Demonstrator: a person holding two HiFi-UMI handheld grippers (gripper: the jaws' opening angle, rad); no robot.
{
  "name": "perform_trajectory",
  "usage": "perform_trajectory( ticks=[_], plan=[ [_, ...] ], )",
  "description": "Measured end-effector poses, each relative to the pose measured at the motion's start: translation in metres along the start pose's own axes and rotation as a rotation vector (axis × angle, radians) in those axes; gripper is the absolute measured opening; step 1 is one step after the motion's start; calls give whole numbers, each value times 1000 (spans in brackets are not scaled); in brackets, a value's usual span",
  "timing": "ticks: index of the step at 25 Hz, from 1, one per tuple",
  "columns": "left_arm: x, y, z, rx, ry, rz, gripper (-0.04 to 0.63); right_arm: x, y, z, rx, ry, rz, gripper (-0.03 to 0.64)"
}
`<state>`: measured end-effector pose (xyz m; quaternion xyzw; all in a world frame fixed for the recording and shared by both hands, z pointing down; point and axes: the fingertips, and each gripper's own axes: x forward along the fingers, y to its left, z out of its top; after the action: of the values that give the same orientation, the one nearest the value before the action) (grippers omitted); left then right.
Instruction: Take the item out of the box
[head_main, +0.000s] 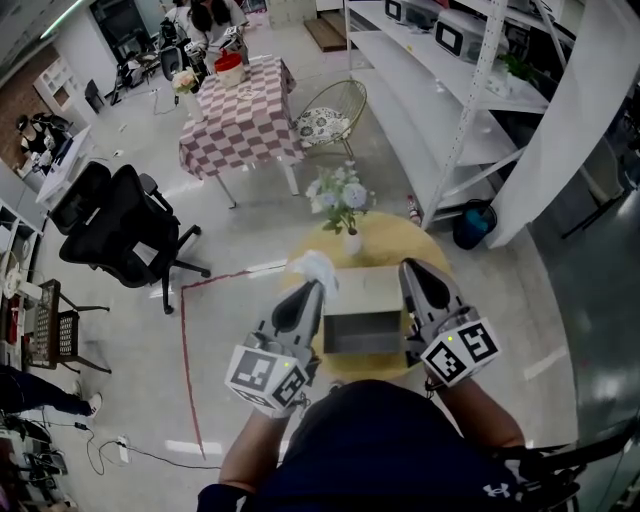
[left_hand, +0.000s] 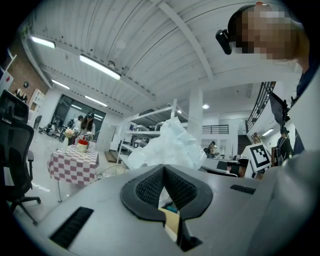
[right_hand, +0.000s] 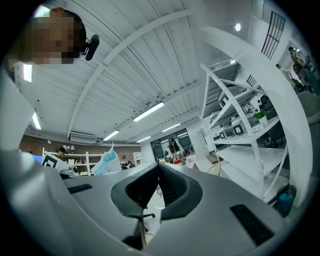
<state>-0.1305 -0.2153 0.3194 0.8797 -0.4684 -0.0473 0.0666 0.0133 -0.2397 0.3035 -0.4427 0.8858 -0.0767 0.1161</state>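
- white crinkly plastic bag (head_main: 318, 268), where is it?
- pinched in the left gripper (head_main: 316, 284), whose jaws are closed on it, above the far left corner of the open cardboard box (head_main: 365, 295).
- and the other one?
- right gripper (head_main: 411, 268) is pressed together on nothing, just beside the box's right wall.
- anything crowding them?
- round wooden table (head_main: 405, 238) underneath, a vase of pale flowers (head_main: 342, 200) just behind the box, and a black office chair (head_main: 120, 225) well apart.

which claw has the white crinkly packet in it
The left claw: its jaws pinch the white crinkly packet, which sticks up past them. The right claw is shut on nothing.
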Motion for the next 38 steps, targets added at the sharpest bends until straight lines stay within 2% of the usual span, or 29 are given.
perform_trajectory(
  ticks=[38],
  plan=[
    [0,-3,-12,-41,18,-7,15,-8,-6,-10,8,48,-8,12]
  ],
)
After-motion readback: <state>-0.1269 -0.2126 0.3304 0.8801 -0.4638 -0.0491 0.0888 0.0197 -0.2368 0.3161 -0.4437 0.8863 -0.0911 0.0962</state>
